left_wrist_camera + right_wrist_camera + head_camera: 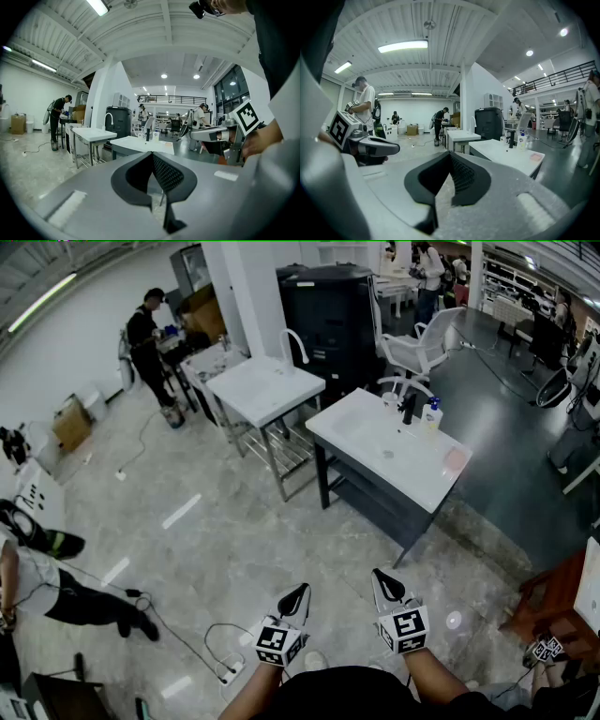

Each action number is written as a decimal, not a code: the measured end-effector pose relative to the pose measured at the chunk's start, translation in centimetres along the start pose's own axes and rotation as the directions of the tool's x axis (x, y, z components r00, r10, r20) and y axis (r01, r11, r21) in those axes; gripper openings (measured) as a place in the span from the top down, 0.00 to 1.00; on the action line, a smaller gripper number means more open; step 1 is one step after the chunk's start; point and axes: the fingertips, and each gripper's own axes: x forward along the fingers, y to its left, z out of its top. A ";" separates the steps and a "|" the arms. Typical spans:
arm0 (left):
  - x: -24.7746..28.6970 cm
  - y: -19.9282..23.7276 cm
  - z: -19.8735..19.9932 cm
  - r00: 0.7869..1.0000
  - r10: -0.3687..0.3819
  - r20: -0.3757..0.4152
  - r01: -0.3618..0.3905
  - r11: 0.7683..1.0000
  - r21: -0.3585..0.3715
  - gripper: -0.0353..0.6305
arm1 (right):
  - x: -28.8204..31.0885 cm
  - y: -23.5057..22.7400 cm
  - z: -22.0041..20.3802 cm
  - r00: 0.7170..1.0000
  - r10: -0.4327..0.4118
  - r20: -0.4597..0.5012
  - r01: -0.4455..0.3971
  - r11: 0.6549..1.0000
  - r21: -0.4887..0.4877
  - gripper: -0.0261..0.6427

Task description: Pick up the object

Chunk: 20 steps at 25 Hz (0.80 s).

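Note:
Both grippers hang low in the head view, above the floor and well short of the tables. My left gripper (299, 591) is shut, its dark pads meeting at the tip (151, 154) with nothing between them. My right gripper (381, 576) is shut and empty too (450, 157). Ahead stands a white sink table (375, 448) carrying a black tap (410, 407), a soap bottle (431, 412) and a small pink object (457, 459). The right gripper view shows the same pink object (536, 157) near the table's corner. Neither gripper touches anything.
A second white table (265, 388) stands further left, with a black cabinet (330, 315) and a white chair (422, 348) behind. Cables and a power strip (228, 673) lie on the floor by my feet. A reddish wooden stand (555, 601) is at right. People work at left.

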 end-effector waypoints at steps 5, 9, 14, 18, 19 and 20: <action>0.5 -0.2 1.0 1.000 0.006 0.008 -0.006 1.000 0.016 0.92 | -0.4 -0.7 0.9 0.999 -0.016 0.028 0.017 1.000 -0.023 0.96; 0.6 0.0 2.2 0.999 0.016 0.028 -0.017 0.999 0.036 0.92 | -0.4 -0.7 1.6 0.999 -0.012 0.045 0.013 0.999 -0.041 0.96; -0.3 1.0 2.6 0.997 0.063 0.040 -0.065 0.997 0.036 0.92 | -0.3 0.1 2.3 0.998 0.010 0.060 -0.007 0.999 -0.046 0.96; -1.2 2.1 3.5 0.995 0.085 0.052 -0.086 0.996 0.015 0.92 | -0.2 0.0 3.2 0.994 0.038 0.102 -0.036 0.999 -0.021 0.96; -1.4 2.4 3.6 0.995 0.086 0.060 -0.087 0.996 0.016 0.92 | 0.0 -0.1 3.4 0.993 0.041 0.109 -0.040 0.999 -0.016 0.96; -1.6 2.8 3.6 0.994 0.083 0.066 -0.085 0.996 0.017 0.92 | 0.1 0.0 3.7 0.992 0.044 0.115 -0.042 0.999 -0.014 0.96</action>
